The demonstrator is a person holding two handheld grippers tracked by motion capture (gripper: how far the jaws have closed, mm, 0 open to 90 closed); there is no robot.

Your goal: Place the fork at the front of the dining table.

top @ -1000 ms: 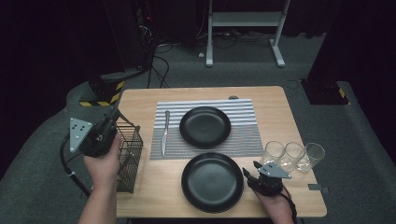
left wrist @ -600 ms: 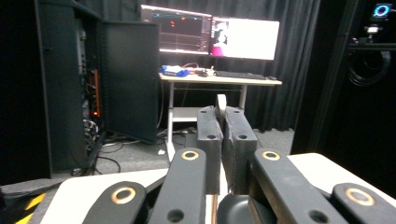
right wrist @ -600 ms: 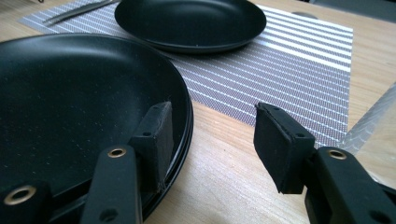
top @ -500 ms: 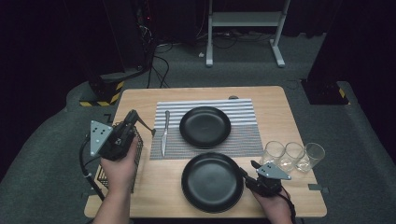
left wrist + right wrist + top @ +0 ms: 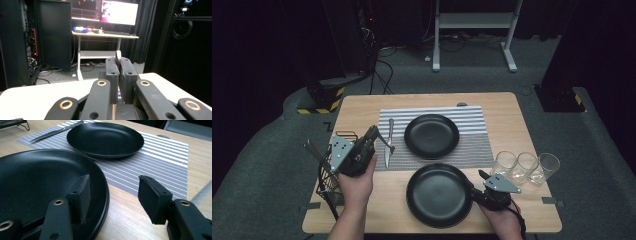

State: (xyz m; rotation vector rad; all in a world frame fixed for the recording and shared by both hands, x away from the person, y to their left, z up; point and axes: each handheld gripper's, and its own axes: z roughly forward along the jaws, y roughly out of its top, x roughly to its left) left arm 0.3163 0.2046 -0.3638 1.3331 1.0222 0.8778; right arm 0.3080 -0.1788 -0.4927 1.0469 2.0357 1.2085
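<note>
Since a second ago, swung rightward from above the wire rack (image 5: 328,181) toward the knife (image 5: 388,145): the left gripper (image 5: 374,134), jaws clamped on a utensil whose pale tip pokes up between them, kind unclear. Just been opening around the near plate's (image 5: 439,194) right rim, pads off it: the right gripper (image 5: 477,181). No legible writing anywhere.

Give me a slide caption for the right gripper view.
Right gripper open astride the near black plate's rim, striped placemat beyond.
</note>
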